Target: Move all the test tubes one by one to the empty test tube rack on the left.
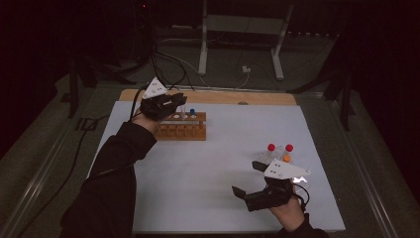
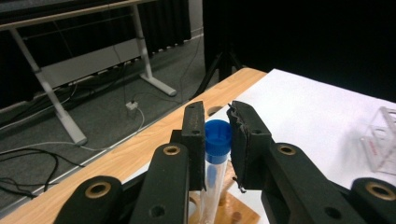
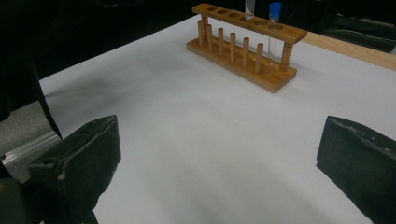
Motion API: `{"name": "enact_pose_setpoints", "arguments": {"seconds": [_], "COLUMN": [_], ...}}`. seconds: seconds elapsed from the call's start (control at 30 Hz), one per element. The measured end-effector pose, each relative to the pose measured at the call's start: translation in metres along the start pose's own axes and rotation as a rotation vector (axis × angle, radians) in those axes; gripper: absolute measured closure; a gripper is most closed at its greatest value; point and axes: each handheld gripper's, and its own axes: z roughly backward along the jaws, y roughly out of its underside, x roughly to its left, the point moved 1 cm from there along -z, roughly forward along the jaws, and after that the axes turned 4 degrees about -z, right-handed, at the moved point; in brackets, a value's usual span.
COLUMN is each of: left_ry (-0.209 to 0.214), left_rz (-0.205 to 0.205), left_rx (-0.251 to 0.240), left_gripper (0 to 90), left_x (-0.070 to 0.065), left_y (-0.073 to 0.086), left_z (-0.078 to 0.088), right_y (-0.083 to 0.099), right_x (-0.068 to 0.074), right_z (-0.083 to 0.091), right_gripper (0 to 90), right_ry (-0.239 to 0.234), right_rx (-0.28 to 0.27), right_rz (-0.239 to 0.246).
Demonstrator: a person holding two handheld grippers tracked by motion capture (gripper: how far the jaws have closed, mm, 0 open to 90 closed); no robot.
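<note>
Up close, left gripper (image 2: 217, 137) clamps blue-capped tube (image 2: 217, 140), red-capped tubes (image 1: 280, 148) overhead.

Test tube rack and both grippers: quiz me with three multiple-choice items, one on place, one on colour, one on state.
1. Where does the wooden rack stand?
A. far left part of the white table top
B. near right corner
C. on the floor

2. What colour is the cap of the tube between the left gripper jaws?
A. red
B. blue
C. orange

3. How do the right gripper jaws stand?
A. shut on a tube
B. shut on nothing
C. wide open, nothing between

Answers: A, the high view shows it far left by the left hand; B, the left gripper view shows a blue cap; C, bare table between the jaws.
</note>
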Motion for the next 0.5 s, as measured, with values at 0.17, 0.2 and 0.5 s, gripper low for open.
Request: {"name": "enact_pose_setpoints", "arguments": {"seconds": [0.17,0.2,0.5], "left_ry": [-0.025,-0.027,-0.024], "left_rz": [0.021,0.021,0.03], "left_rx": [0.005,0.007,0.043], "left_gripper": [77.8,77.8,77.8], "left_x": [0.01,0.01,0.008], "left_y": [0.005,0.006,0.024], "left_z": [-0.012,-0.013,-0.031], "right_y": [0.001,0.001,0.002], "right_x": [-0.001,-0.002,-0.004], "right_z": [0.0,0.0,0.001], "right_gripper": [0.0,0.0,0.0], "right_ry": [-0.002,-0.001,-0.005], "right_rx": [0.002,0.001,0.002], "right_rz": [-0.003,-0.004,-0.011]}}
